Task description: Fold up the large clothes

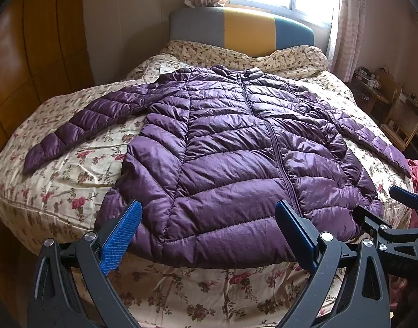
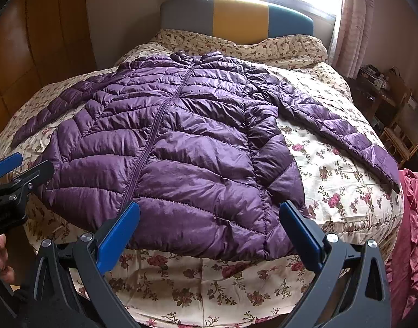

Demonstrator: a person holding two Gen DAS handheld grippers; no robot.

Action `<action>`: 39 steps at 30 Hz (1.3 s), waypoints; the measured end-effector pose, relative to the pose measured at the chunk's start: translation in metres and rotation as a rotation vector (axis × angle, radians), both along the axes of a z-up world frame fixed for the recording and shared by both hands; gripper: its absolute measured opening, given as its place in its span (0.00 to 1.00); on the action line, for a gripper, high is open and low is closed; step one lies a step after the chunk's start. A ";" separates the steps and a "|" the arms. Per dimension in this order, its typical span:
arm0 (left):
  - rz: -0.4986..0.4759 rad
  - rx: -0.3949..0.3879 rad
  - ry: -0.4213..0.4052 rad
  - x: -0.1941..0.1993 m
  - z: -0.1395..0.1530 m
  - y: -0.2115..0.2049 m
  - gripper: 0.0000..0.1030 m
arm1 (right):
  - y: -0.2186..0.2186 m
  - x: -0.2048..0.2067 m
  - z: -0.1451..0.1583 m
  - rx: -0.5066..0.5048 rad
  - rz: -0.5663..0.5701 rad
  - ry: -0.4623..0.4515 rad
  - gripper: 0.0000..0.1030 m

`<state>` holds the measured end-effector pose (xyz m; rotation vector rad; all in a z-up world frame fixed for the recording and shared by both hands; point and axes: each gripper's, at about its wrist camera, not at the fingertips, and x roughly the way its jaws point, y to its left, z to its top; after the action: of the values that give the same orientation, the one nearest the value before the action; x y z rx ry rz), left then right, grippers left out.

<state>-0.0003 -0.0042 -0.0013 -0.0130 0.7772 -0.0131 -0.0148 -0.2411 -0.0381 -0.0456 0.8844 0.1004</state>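
The purple quilted down jacket (image 1: 230, 147) looks light, puffy and slippery, so I judge the hem corners or the sleeve cuffs the surest places to pinch. It lies zipped, front up, sleeves spread, on the floral bed (image 1: 72, 180). The left claw (image 1: 209, 235) and right claw (image 2: 209, 232) hover spread at its hem, holding nothing.

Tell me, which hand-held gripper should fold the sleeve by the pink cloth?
Probably the right hand-held gripper. It hangs open over the purple jacket's hem on the side where that sleeve lies; the left hand-held gripper sits further away.
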 end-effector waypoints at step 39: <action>-0.099 -0.080 0.110 0.152 -0.013 0.009 0.95 | -0.245 0.081 -0.060 0.414 -0.725 0.081 0.95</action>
<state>0.1516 0.0045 -0.0146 -0.0522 0.8861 -0.1382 0.0659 -0.4862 -0.0979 0.6655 0.9005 -0.3958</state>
